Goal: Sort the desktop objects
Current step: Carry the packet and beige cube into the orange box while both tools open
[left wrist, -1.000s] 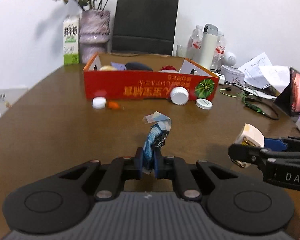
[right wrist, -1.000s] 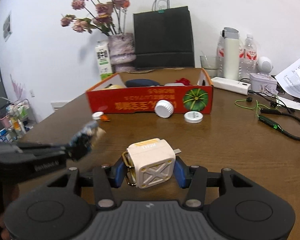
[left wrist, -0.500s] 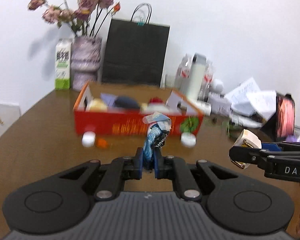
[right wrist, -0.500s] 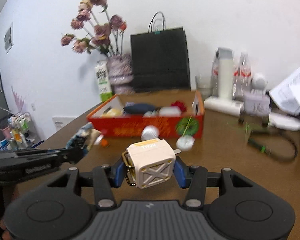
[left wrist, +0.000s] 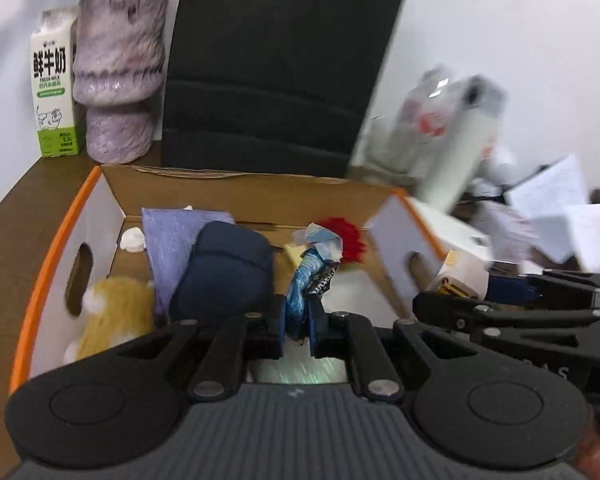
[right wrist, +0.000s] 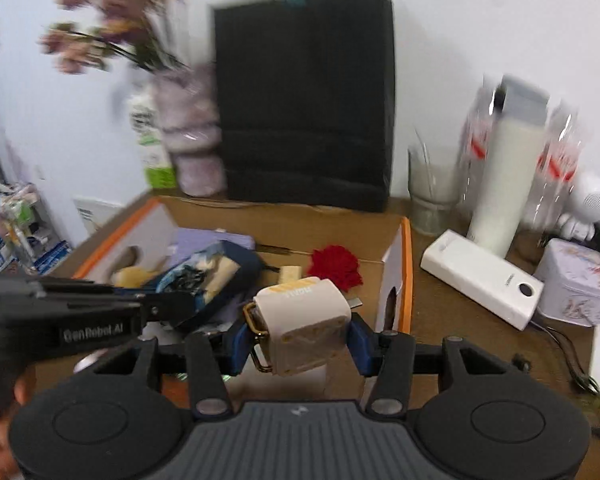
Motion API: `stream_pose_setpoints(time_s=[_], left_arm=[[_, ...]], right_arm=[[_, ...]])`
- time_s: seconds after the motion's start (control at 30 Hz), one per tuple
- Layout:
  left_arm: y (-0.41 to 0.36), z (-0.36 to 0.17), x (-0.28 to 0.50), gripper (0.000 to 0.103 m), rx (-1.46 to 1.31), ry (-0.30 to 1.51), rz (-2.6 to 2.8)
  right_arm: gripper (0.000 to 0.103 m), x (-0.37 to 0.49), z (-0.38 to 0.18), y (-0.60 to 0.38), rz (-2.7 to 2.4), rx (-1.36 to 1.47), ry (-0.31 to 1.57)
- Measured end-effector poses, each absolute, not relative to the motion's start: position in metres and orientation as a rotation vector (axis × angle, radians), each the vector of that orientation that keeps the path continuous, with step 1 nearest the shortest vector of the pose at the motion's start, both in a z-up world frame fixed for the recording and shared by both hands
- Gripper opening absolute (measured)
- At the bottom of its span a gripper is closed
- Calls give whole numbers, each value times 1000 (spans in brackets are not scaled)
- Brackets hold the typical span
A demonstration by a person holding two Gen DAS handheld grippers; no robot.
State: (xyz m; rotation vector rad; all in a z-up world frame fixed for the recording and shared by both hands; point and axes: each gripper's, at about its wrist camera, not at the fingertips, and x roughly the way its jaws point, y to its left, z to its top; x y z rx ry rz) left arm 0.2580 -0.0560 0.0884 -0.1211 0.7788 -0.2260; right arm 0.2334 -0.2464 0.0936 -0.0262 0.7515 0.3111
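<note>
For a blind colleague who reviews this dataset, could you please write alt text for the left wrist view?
The left gripper holds a crumpled blue wrapper over an open orange cardboard box containing a navy pouch, purple cloth and yellow plush toy. At right, the right gripper holds a cream charger.

Your right claw [right wrist: 298, 334] grips a cream cube charger [right wrist: 304, 328] over the near right corner of the orange cardboard box [right wrist: 407, 264]. Your left claw [right wrist: 188, 304] reaches in from the left with a blue wrapper [right wrist: 198, 276]. A white power bank [right wrist: 482, 278] lies on the worktop [right wrist: 460, 344], right of the box.
</note>
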Motion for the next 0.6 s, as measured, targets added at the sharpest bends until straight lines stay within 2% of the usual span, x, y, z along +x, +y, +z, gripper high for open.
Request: stream_pose_setpoints(time_s=[0.13,0.27,0.3,0.33,0.43,0.47,0.5,0.6], left_arm=[[-58,72,291,18,-194,831,-193],[-60,62,303,31,-204,865,-231],[-56,62,302,34,-239,863,-232],[-54,63,299,38,-260,854,-234],[-53,74,287,63,-259,803,-235],[-54,81,281,79,-232,773,-207],[-55,88,278,91,-210,745,-178],[-50,110,261,97,-193,664,-217]], right_arm=[[49,284,72,-238,287,-80,854],[51,304,60,-237,241,-135,872],[56,306,59,-239,226,-138,875],[57,308,59,-241,220,-130,877],[58,303,65,-249,217,-73,837],[57,300,68,-252,206,-53,827],[60,299,71,-253,203,-34,821],[75,284,86,-256,195,-11,775]])
